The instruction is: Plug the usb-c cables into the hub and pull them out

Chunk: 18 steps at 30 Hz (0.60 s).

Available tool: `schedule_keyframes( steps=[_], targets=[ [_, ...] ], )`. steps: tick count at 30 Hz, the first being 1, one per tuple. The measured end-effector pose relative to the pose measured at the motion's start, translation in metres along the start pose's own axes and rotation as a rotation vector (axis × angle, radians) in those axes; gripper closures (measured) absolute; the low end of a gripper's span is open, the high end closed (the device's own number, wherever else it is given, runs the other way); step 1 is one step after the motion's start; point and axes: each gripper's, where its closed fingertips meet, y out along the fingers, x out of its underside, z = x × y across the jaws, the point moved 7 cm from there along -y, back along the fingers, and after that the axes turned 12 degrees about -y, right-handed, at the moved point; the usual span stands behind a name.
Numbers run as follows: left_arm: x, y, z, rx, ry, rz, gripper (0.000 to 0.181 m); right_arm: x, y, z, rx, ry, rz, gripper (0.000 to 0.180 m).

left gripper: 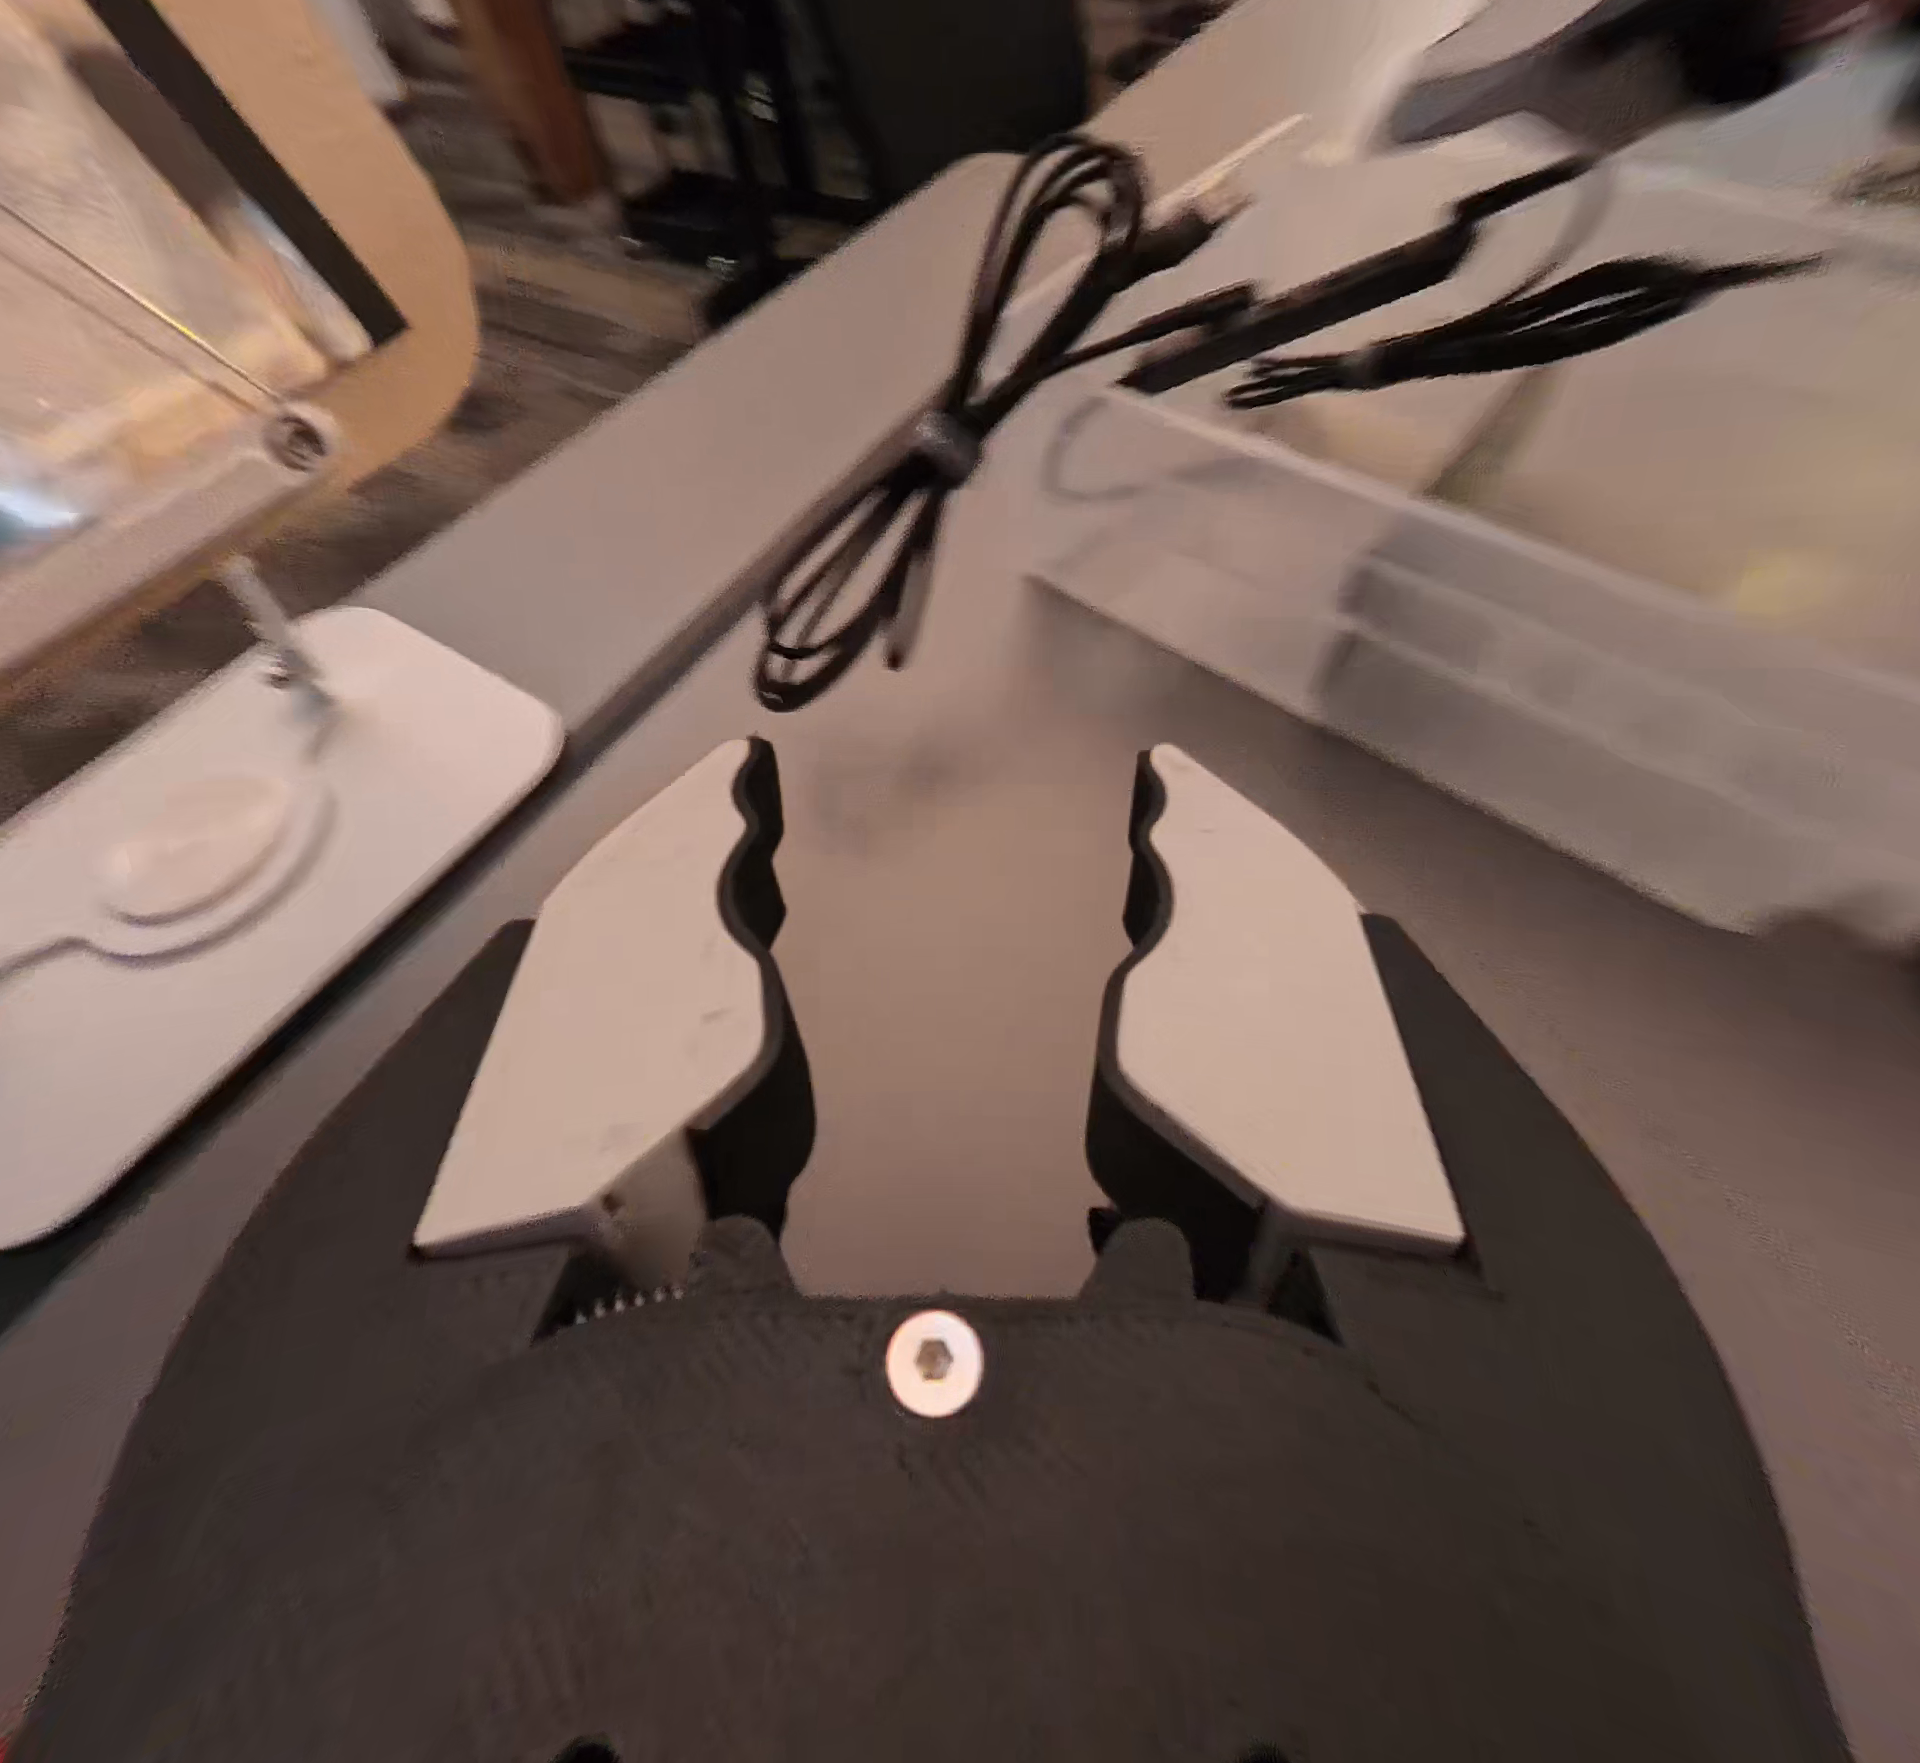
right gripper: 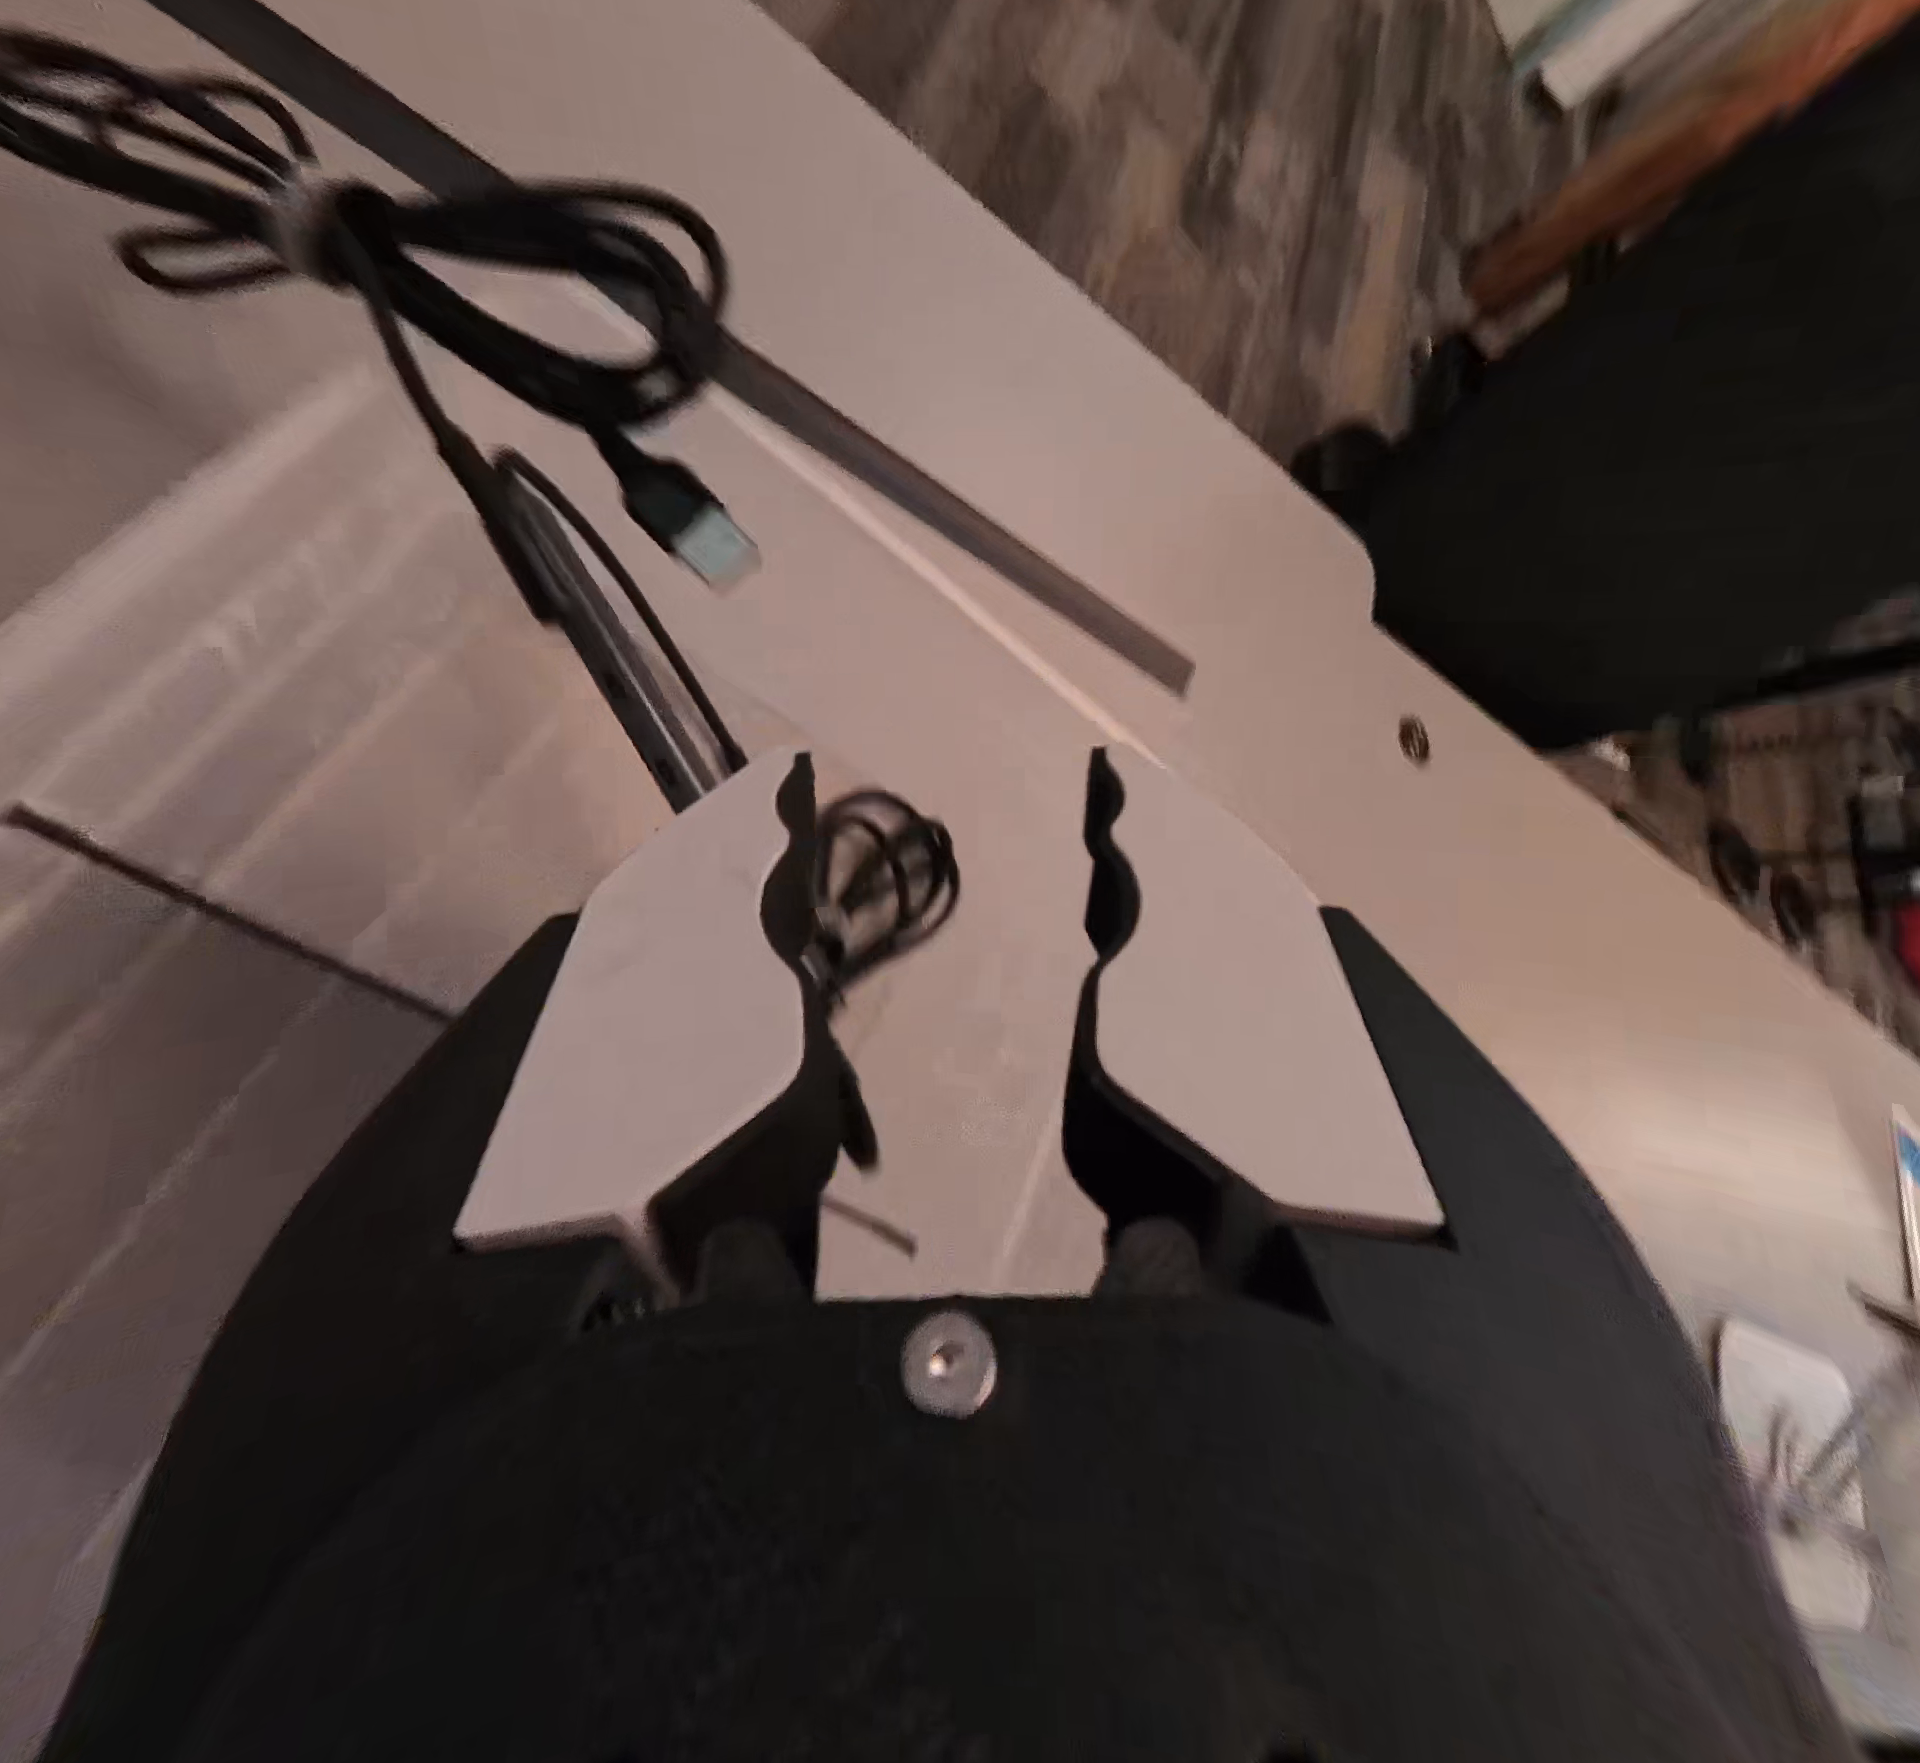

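My left gripper (left gripper: 956, 763) is open and empty above the grey table (left gripper: 727, 425). Ahead of it lies a tied black cable bundle (left gripper: 940, 446). Farther right, blurred, are the dark slim hub (left gripper: 1299, 311) and another black cable bundle (left gripper: 1538, 311). My right gripper (right gripper: 948, 763) is open and empty. A small black cable coil (right gripper: 899, 866) shows on the table between its fingers, farther off. The hub (right gripper: 608, 622) lies to the upper left. Beyond it are a tied black bundle (right gripper: 468, 279) and a loose plug (right gripper: 712, 544).
A clear plastic bin (left gripper: 1507, 653) stands on the table at the right of the left view and also shows in the right view (right gripper: 208, 674). A white stand base (left gripper: 260, 882) sits at the left. The table edge (right gripper: 1299, 487) drops to patterned floor. The gap from one gripper's tips to the other's is roughly 25 centimetres. My left tips are about 20 centimetres from the loose plug (right gripper: 712, 544), my right tips only 5 centimetres. It is also in sight in the left wrist view (left gripper: 1211, 192). The tied black bundle (right gripper: 468, 279) is closer to my right gripper, around 12 centimetres from its tips; the left tips are 20 centimetres off.
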Motion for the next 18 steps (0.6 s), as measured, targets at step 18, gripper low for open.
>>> schedule_keyframes(
  steps=[18],
  targets=[
    [0.002,0.161,-0.028,-0.45,0.98,-0.2,0.168,0.12,0.003,-0.015,-0.519,0.458,-0.219,0.149]
  ],
)
